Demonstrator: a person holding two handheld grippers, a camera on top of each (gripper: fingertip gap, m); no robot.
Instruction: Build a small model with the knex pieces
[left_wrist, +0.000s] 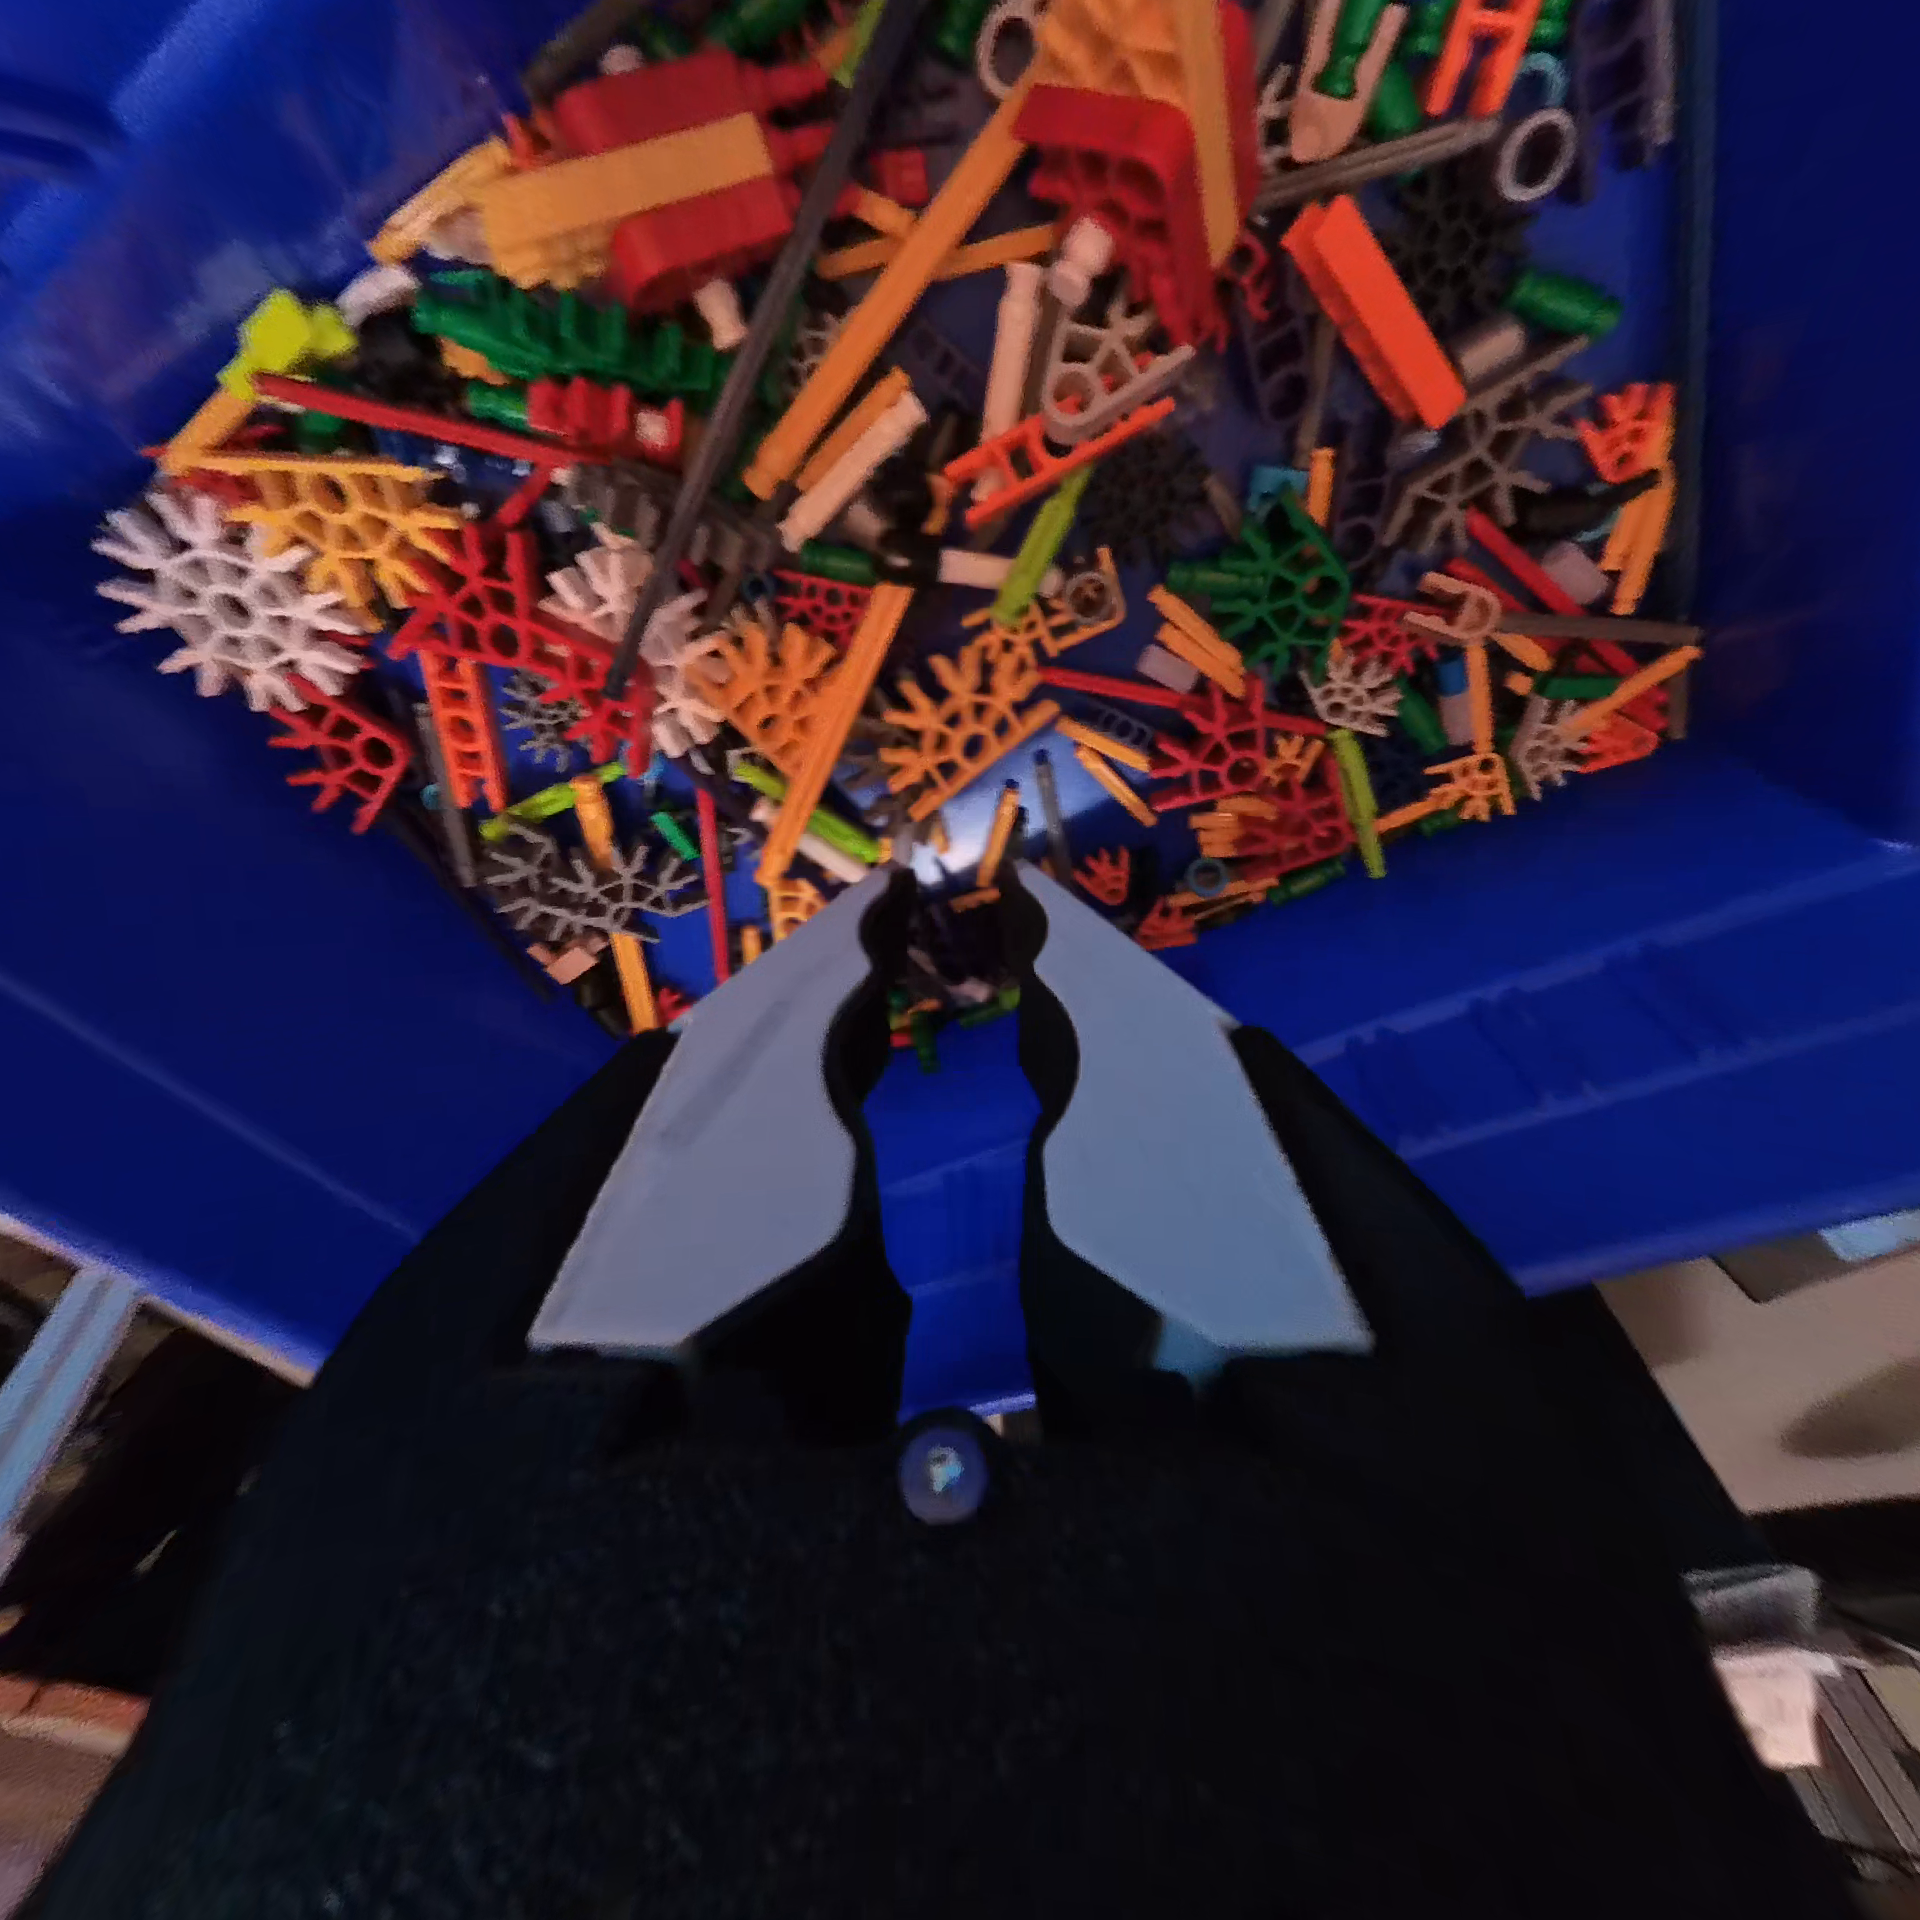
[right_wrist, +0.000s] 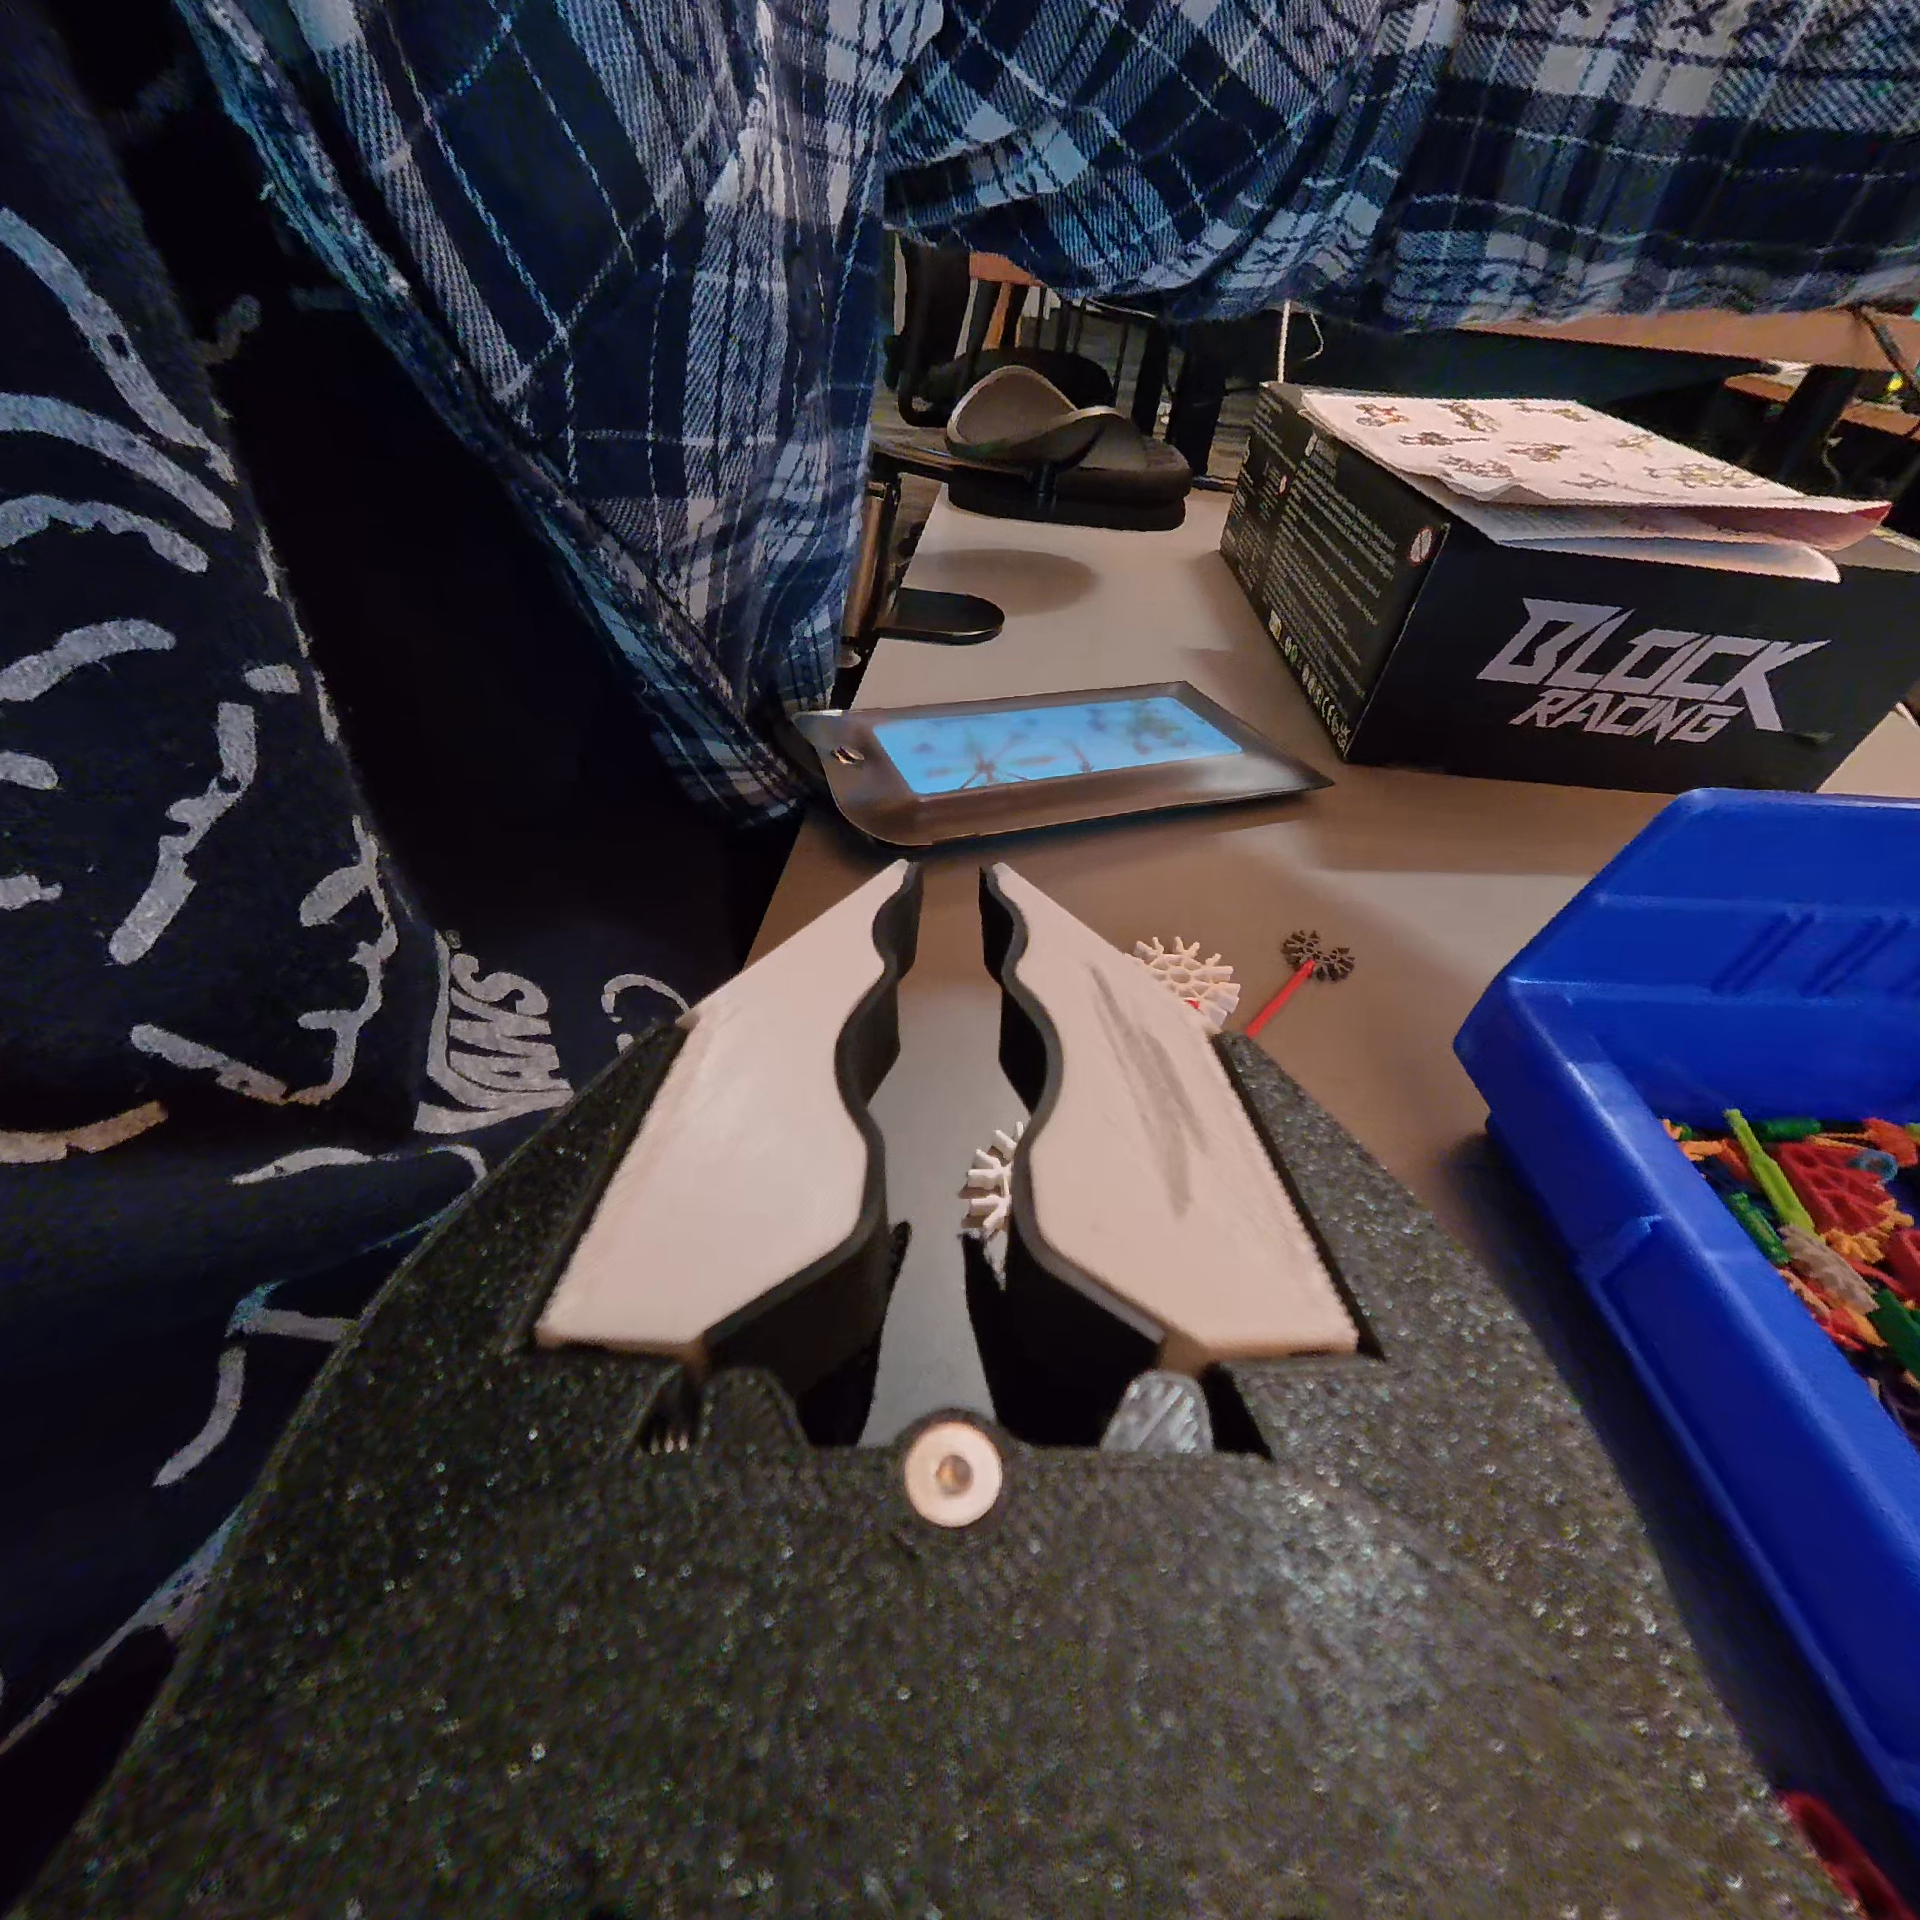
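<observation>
Building pieces: a tangled heap of small plastic rods, toothed wheels and fan-shaped connectors (left_wrist: 935, 468) in red, orange, green, white and grey, lying in a blue bin (left_wrist: 1558, 987).
Left view, tongs: the left gripper (left_wrist: 953, 894) reaches over the near wall into the bin. Its tips stand a little apart with a small dark piece (left_wrist: 951, 951) between them, and they seem to be clamped on it, though blur leaves some doubt.
Left view, handling: the pieces look light, stiff and smooth. The spiky ones hook into each other, so a neighbour may come along with any one lifted. A flat hub or the middle of a rod looks like the surest hold.
Right view, tongs: the right gripper (right_wrist: 951, 883) hangs low over a grey table (right_wrist: 1351, 862), with a narrow slit between its tips and nothing in it.
Right view, loose pieces: a white toothed wheel (right_wrist: 992, 1179) lies on the table below the fingers. Another white wheel (right_wrist: 1184, 966) and a black wheel on a red rod (right_wrist: 1317, 954) lie just beyond.
Right view only: the bin's outer corner (right_wrist: 1714, 1039) to the right, a flat pouch with a blue card (right_wrist: 1049, 748), a black box (right_wrist: 1558, 644) topped by a printed sheet (right_wrist: 1538, 457), and a plaid sleeve (right_wrist: 623, 312).
Left view only: the full heap and the gripped piece.
</observation>
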